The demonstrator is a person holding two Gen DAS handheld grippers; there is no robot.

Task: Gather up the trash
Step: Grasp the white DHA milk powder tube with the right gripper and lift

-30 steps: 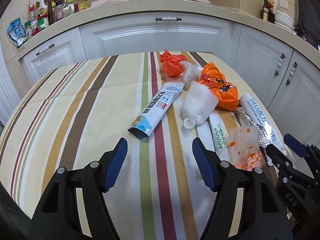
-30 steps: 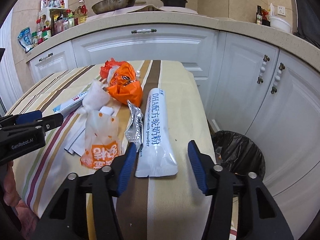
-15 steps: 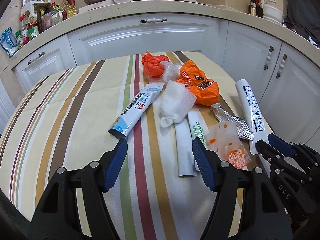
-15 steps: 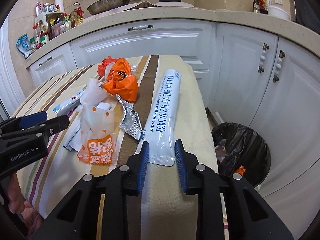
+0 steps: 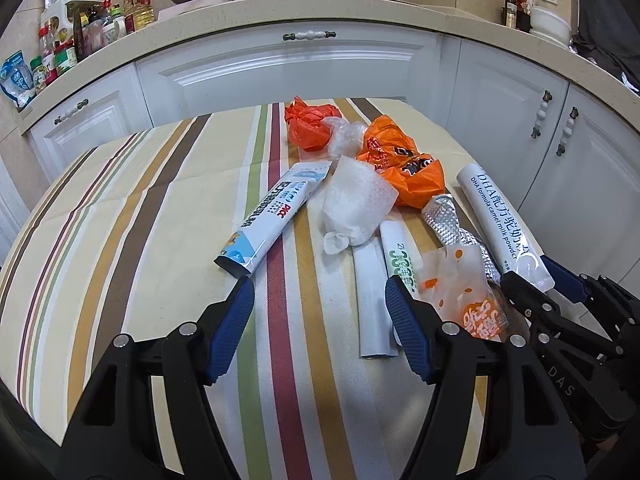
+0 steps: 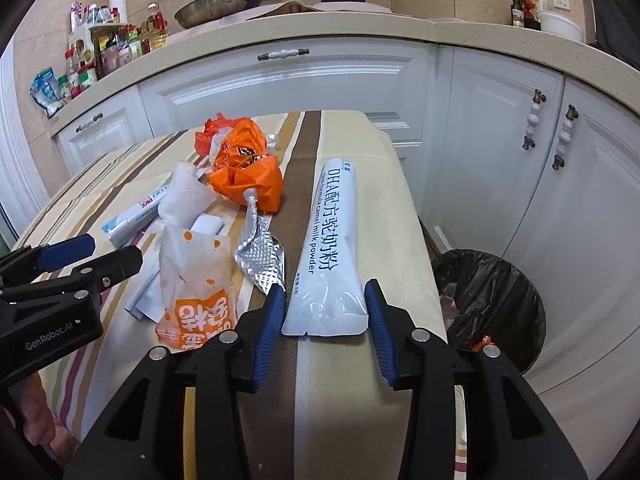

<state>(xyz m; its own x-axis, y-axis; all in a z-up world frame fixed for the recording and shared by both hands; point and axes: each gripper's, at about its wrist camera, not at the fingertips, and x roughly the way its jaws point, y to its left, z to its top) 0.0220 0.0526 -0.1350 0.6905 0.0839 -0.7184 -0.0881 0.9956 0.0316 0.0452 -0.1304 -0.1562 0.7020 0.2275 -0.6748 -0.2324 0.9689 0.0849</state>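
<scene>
The right hand-held gripper [image 6: 325,312], jaws just reopened and apart around the milk powder sachet [image 6: 329,248] near the bench [image 6: 400,216] edge above the bin [image 6: 520,300], while the left hand-held gripper [image 5: 320,314] gapes over bare cloth.

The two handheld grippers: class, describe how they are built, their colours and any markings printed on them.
Both the left gripper and right gripper have black angular plastic frames, silver rivets at the joints and ribbed blue pads on the fingers. Seen side-on, one body reads "GenRobot.AI", the other "DAS". No cables or sleeves show.

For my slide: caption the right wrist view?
Right gripper open around white milk-powder sachet beside black-lined bin.
</scene>
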